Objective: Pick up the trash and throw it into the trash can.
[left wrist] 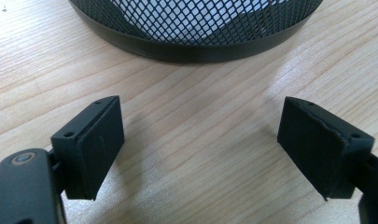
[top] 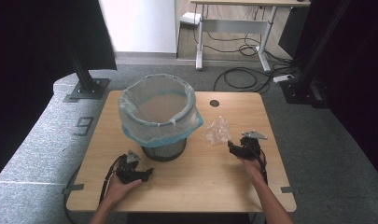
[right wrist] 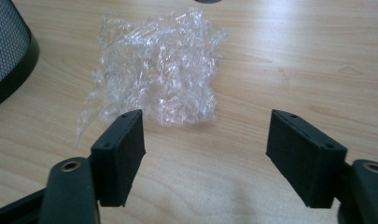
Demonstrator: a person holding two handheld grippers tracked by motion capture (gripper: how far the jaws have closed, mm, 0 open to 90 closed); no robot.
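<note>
Right now the crumpled plastic wrap (right wrist: 154, 70) is lying on the table (top: 200, 172), just right of the mesh bin (top: 161, 116). I'm keeping my right gripper (right wrist: 205, 154) just short of it, jaws apart with nothing between. My left gripper (left wrist: 200, 144) is sitting wide open before the bin's base.

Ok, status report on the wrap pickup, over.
Both grippers open, empty: left gripper by the bin, right gripper just short of the plastic wrap. Wrap crumpled on the table, beside the bin. Nothing in the way.
</note>
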